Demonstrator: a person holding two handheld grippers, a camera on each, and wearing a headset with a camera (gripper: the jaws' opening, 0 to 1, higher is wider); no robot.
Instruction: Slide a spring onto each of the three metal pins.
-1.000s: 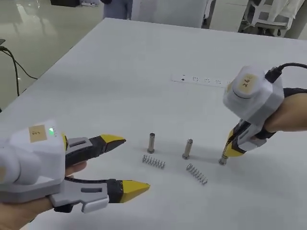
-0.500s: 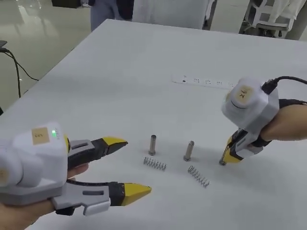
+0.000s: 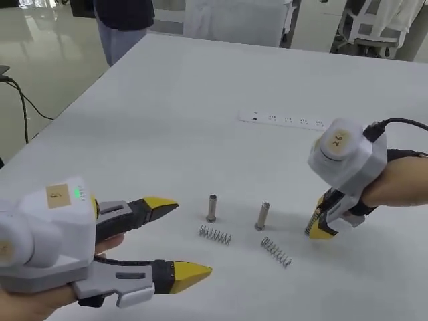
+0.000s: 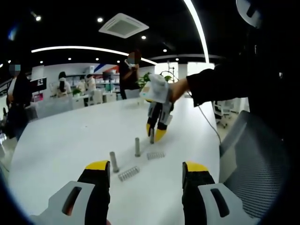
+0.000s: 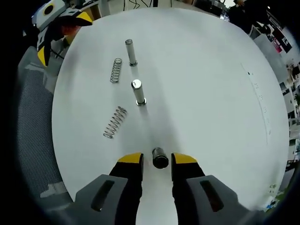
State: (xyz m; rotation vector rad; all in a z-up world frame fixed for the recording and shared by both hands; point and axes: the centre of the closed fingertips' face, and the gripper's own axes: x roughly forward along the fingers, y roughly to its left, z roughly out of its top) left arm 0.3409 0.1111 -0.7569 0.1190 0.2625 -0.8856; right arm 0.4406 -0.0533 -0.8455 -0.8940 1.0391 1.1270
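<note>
The right gripper (image 5: 157, 160) bracketed the sprung pin (image 5: 160, 157), seen end-on in its own view; whether it clenched could not be told. The head view showed the spring (image 3: 312, 221) sideways. Beyond stood two bare pins (image 5: 139, 92) beside two loose springs (image 5: 115, 122). The left gripper (image 3: 192, 237) hung agape.

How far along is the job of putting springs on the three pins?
Done: one spring looks seated on the third pin, right tongs straddling it. In hand: nothing; left tongs open, empty. Left: two bare pins, two loose springs lying on the table beside them.
</note>
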